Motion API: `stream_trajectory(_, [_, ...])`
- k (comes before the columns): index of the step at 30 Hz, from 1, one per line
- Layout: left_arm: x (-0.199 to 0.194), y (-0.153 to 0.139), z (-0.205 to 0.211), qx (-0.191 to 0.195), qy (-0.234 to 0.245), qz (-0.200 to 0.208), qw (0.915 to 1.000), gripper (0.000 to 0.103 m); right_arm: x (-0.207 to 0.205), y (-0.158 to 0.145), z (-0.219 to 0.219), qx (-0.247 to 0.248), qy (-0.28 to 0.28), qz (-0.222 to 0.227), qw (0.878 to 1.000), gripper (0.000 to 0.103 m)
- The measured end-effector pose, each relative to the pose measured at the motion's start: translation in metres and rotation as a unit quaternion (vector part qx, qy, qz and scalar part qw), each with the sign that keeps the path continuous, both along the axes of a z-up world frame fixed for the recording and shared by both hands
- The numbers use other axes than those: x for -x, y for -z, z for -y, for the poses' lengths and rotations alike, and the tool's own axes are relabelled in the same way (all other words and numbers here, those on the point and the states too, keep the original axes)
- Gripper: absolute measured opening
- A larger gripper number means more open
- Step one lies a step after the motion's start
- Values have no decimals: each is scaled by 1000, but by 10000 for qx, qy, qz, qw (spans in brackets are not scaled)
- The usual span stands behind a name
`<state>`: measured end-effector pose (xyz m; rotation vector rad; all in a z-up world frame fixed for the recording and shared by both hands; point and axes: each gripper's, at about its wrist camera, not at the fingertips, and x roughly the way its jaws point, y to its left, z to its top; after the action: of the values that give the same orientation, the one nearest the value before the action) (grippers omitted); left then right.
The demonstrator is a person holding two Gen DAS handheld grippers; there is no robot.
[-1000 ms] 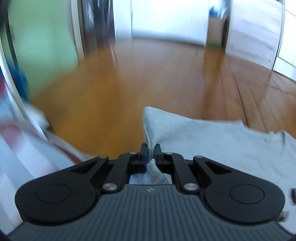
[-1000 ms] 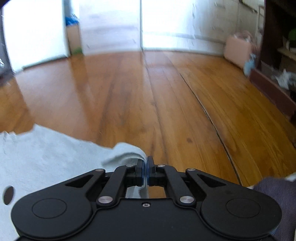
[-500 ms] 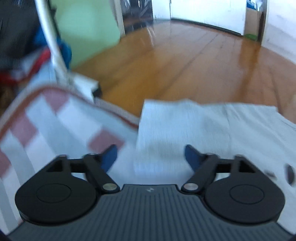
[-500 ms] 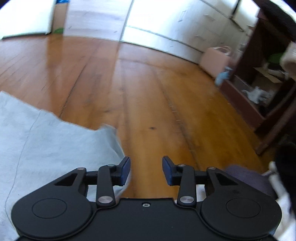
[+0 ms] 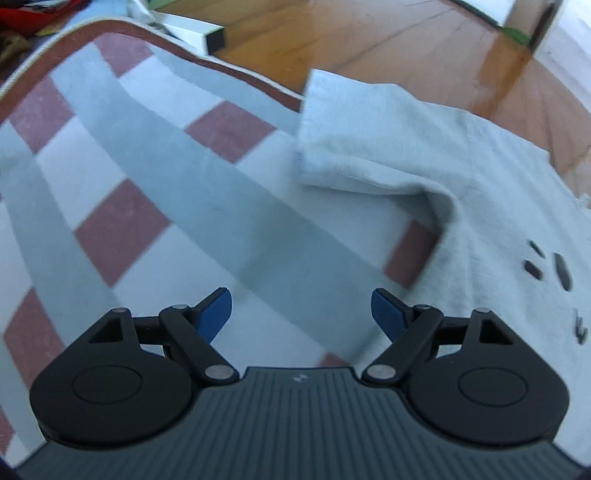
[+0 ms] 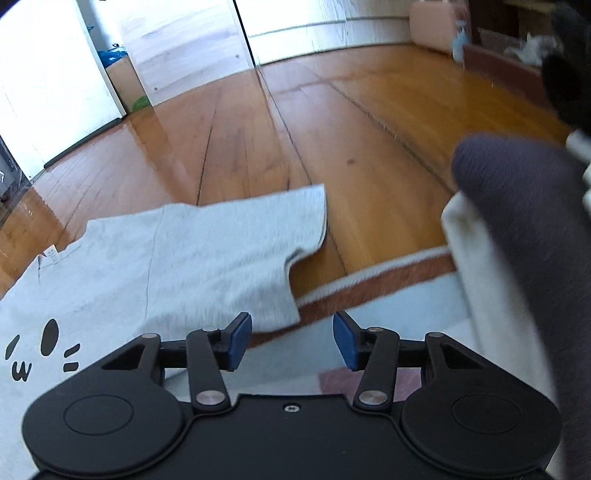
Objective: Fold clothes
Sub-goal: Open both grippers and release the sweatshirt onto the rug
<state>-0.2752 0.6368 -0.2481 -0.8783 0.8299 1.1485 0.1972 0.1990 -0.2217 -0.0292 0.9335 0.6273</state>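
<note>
A light grey T-shirt (image 5: pixel 461 155) with a black cartoon-face print (image 6: pixel 44 347) lies spread flat, partly on a checked rug (image 5: pixel 122 206) and partly on the wooden floor. Its left sleeve (image 5: pixel 343 122) lies ahead of my left gripper (image 5: pixel 301 312), which stands wide open over the rug with nothing between its fingers. In the right wrist view the right sleeve (image 6: pixel 258 243) lies just ahead and left of my right gripper (image 6: pixel 291 341). Its jaws are opening and empty, hovering over the rug's brown border.
The wooden floor (image 6: pixel 332 122) stretches ahead to white doors. A dark grey cloth over a white piece (image 6: pixel 517 206) sits at the right. A white post base (image 5: pixel 192 33) and colourful clutter stand beyond the rug's far left corner. A low dark shelf (image 6: pixel 502 70) lines the far right.
Both grippers let go of the shirt's sleeves and opened. They dropped and tilted down towards the rug, and the shirt now lies flat.
</note>
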Motion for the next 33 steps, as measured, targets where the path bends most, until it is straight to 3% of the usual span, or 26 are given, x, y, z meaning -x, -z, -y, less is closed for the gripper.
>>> stream_trajectory(2, [-2, -6, 5, 11, 102, 385, 9992, 83, 1, 6, -12, 218, -193, 204, 9994, 65])
stream_trajectory(5, [-13, -14, 11, -115, 350, 538, 9979, 83, 5, 4, -43, 831, -887, 859, 9889, 65])
stream_trajectory(7, [-24, -17, 15, -302, 569, 334, 9974, 83, 11, 2, -59, 976, -1427, 1055, 9793, 32])
stream_trajectory(8, [-28, -18, 17, -370, 655, 246, 9969, 83, 14, 0, -65, 1107, -1497, 1220, 9749, 10])
stream_trajectory(10, [-32, -20, 20, -432, 728, 145, 9963, 83, 20, -12, -69, 1110, -1423, 1518, 9718, 10])
stream_trajectory(13, [-26, -25, 25, -439, 628, 207, 9968, 83, 13, -37, -55, 703, -736, 1052, 9892, 10])
stream_trajectory(15, [-13, -26, 26, -351, 282, 395, 9982, 83, 8, -44, -45, 772, -193, 567, 9952, 14])
stream_trajectory(17, [2, -22, 24, -88, -65, 617, 9980, 81, 5, -34, -43, 1434, 379, 346, 9883, 14])
stream_trajectory(18, [7, -21, 24, -24, -149, 625, 9979, 81, 5, -29, -42, 1799, 501, 496, 9812, 14])
stream_trajectory(22, [12, -33, 35, -305, 100, 120, 9994, 82, 35, -45, -18, 1347, 311, 634, 9884, 18])
stream_trajectory(23, [14, -36, 41, -374, 200, 58, 9991, 82, 43, -49, -11, 1217, 236, 660, 9901, 20])
stream_trajectory(26, [22, -40, 55, -312, 332, 65, 9989, 82, 94, -61, 15, 484, -756, 371, 9953, 57])
stream_trajectory(30, [37, -39, 65, 41, 345, 214, 9992, 83, 139, -48, 36, 416, -1522, -411, 9866, 57])
stream_trajectory(33, [44, -45, 74, 171, 617, 274, 9976, 83, 166, -44, 52, 361, -1974, -970, 9748, 57])
